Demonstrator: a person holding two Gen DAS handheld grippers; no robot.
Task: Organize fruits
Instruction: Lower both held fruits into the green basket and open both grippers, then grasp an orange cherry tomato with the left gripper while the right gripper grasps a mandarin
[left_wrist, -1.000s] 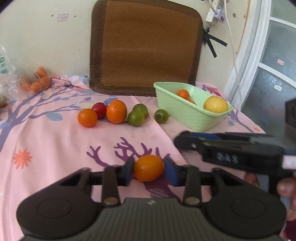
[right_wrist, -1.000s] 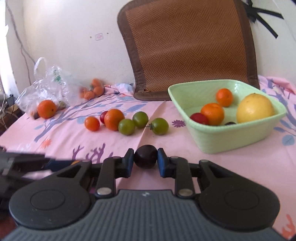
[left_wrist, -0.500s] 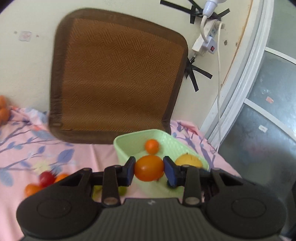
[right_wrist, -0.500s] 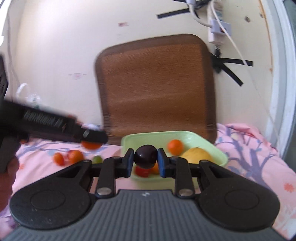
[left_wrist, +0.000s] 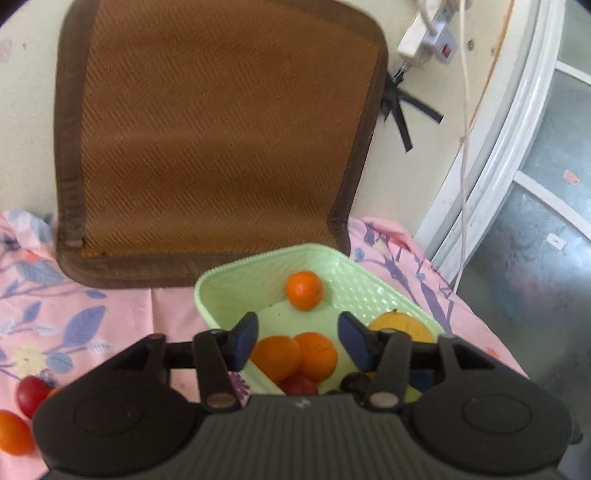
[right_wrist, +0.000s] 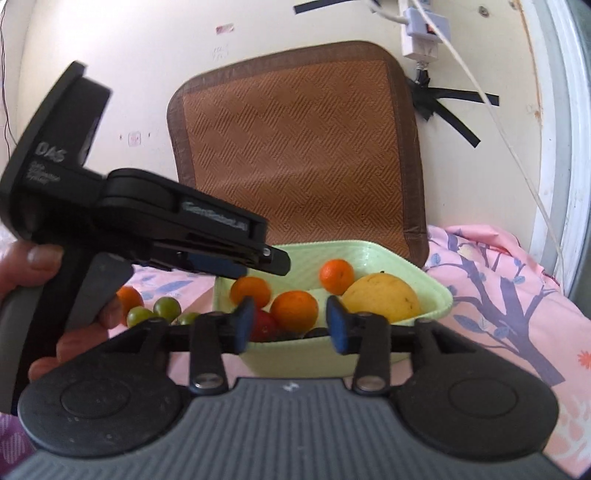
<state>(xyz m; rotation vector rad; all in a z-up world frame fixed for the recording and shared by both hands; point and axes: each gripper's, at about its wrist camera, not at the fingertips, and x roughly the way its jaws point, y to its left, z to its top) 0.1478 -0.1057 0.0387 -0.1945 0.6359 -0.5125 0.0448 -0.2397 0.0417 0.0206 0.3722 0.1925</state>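
1. Pink flowered cloth (left_wrist: 122, 306) covers the desk under my left view, with a woven brown mat (left_wrist: 214, 136) leaning on the wall behind. My left gripper (left_wrist: 297, 341) is spread wide with nothing between the pads, hovering over the near edge of the green basket (left_wrist: 214, 291). Inside lie two oranges (left_wrist: 295, 356) touching each other, a small orange (left_wrist: 304, 290) further back, a red fruit (left_wrist: 297, 384) and a yellow fruit (left_wrist: 400, 326). If I drop lower, I judge a finger could catch the rim and tip the light basket.

2. From my right view, my right gripper (right_wrist: 290, 325) is likewise open and empty at the basket's front wall. The left gripper's body crosses just above the basket's left side, so I could knock the two tools together when pulling out. Green fruits (right_wrist: 159, 312) and another orange (right_wrist: 129, 297) wait on the cloth beyond; a careless sweep might roll them off.
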